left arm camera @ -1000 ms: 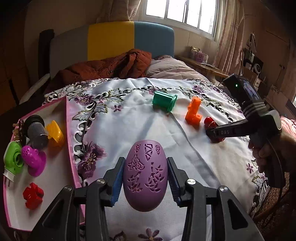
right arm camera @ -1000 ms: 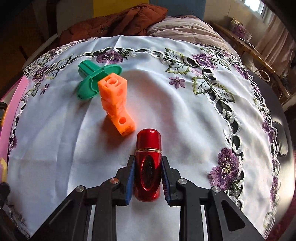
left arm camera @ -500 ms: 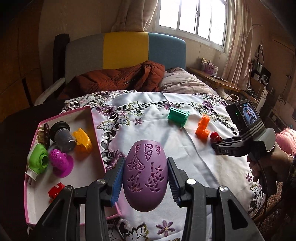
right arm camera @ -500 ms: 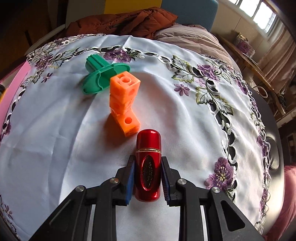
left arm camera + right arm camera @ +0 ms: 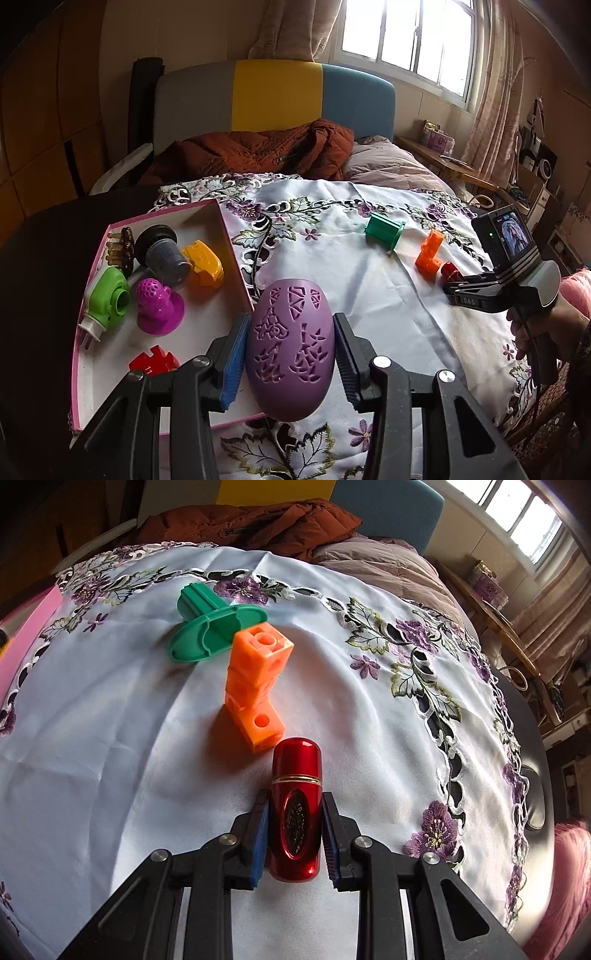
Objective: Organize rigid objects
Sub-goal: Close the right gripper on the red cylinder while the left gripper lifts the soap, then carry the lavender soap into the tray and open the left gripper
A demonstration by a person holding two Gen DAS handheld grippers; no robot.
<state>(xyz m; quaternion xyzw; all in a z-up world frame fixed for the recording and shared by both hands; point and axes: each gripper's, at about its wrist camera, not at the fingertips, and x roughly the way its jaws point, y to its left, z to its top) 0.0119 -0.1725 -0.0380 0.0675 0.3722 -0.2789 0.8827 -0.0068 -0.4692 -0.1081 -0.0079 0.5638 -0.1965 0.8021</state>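
Note:
My left gripper [image 5: 290,350] is shut on a purple egg-shaped shell with cut-out patterns [image 5: 290,339], held above the cloth just right of the pink-rimmed tray [image 5: 236,258]. In the right wrist view my right gripper [image 5: 294,830] is shut on a glossy red capsule-shaped case [image 5: 295,805] low over the white embroidered cloth [image 5: 110,738]. The same red case [image 5: 450,272] and right gripper [image 5: 456,284] show at the right of the left wrist view, with a hand [image 5: 546,332] on the handle. An orange block piece [image 5: 255,690] and a green spool-like part [image 5: 210,631] lie just beyond the red case.
The tray holds a green nozzle piece [image 5: 107,295], a magenta perforated cap [image 5: 159,306], a grey cylinder [image 5: 162,251], a yellow piece [image 5: 203,262], a red jigsaw piece [image 5: 155,362] and a brown comb-like item [image 5: 120,245]. A rust jacket [image 5: 258,151] lies behind the cloth.
My left gripper has pulled back and risen with the purple shell, so the tray now sits closer beside it. The right gripper has rolled slightly, still holding the red case.

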